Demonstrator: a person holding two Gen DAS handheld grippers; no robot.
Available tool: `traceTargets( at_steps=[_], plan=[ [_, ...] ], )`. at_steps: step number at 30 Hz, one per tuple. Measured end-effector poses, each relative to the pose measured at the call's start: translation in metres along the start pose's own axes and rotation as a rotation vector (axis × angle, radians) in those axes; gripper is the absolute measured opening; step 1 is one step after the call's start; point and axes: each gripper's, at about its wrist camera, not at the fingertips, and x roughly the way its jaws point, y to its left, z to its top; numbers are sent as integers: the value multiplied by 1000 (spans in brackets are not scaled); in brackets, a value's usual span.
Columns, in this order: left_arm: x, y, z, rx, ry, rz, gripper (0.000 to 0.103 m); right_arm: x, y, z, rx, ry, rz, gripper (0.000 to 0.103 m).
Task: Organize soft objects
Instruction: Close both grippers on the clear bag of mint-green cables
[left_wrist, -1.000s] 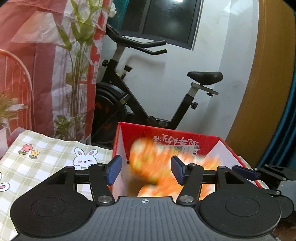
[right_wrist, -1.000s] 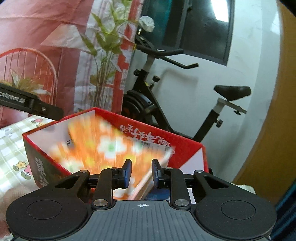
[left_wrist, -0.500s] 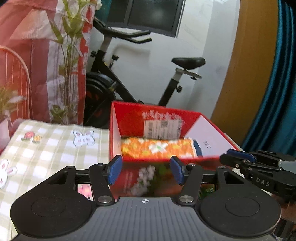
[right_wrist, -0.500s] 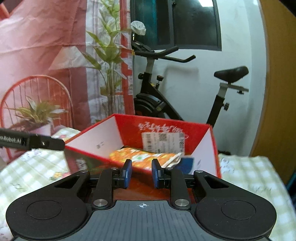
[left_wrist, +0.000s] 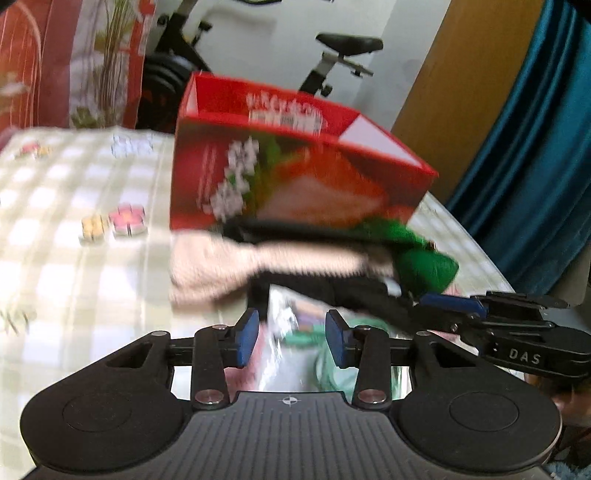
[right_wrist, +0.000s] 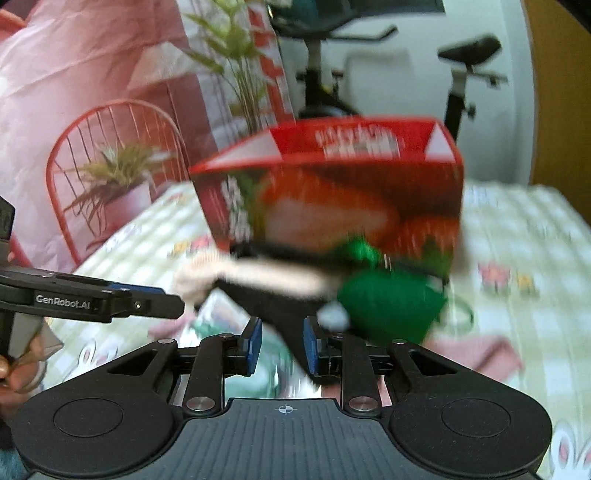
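A red cardboard box (left_wrist: 295, 173) stands on the checked cloth; it also shows in the right wrist view (right_wrist: 332, 184). In front of it lies a pile of soft things: a cream cloth (left_wrist: 221, 266), a black cloth (right_wrist: 273, 299), a green one (right_wrist: 388, 306) and a shiny clear packet (left_wrist: 291, 332). My left gripper (left_wrist: 290, 338) is open and empty, low over the packet. My right gripper (right_wrist: 282, 345) is narrowly open, its pads on either side of the black cloth's edge. Both views are blurred by motion.
An exercise bike (right_wrist: 461, 66) stands behind the table by the white wall. A red wire chair with a potted plant (right_wrist: 110, 177) is at the left. A blue curtain (left_wrist: 535, 147) hangs at the right. Pink cloth (right_wrist: 491, 354) lies at the right of the pile.
Both grippers have pulled back and down from the box to the pile in front of it. The orange flowered cloth stays inside the box, now hidden by its front wall.
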Motion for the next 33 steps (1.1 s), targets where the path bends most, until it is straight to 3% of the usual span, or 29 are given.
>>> traceTargets(
  at_steps=[7, 13, 15, 23, 30, 33],
  plan=[
    [5, 9, -9, -30, 22, 13, 42, 7, -5, -16, 53, 123, -33, 33],
    [10, 17, -22, -70, 52, 7, 42, 18, -3, -22, 76, 202, 13, 51],
    [12, 18, -23, -74, 55, 4, 42, 20, -2, -23, 77, 213, 18, 51],
    [15, 17, -25, -69, 60, -5, 42, 23, 6, -12, 4, 186, 27, 31],
    [15, 13, -28, -53, 72, -15, 41, 41, 17, 4, -125, 122, 13, 30],
    [14, 10, -28, -24, 81, 4, 35, 47, 19, 2, -177, 86, 6, 30]
  ],
)
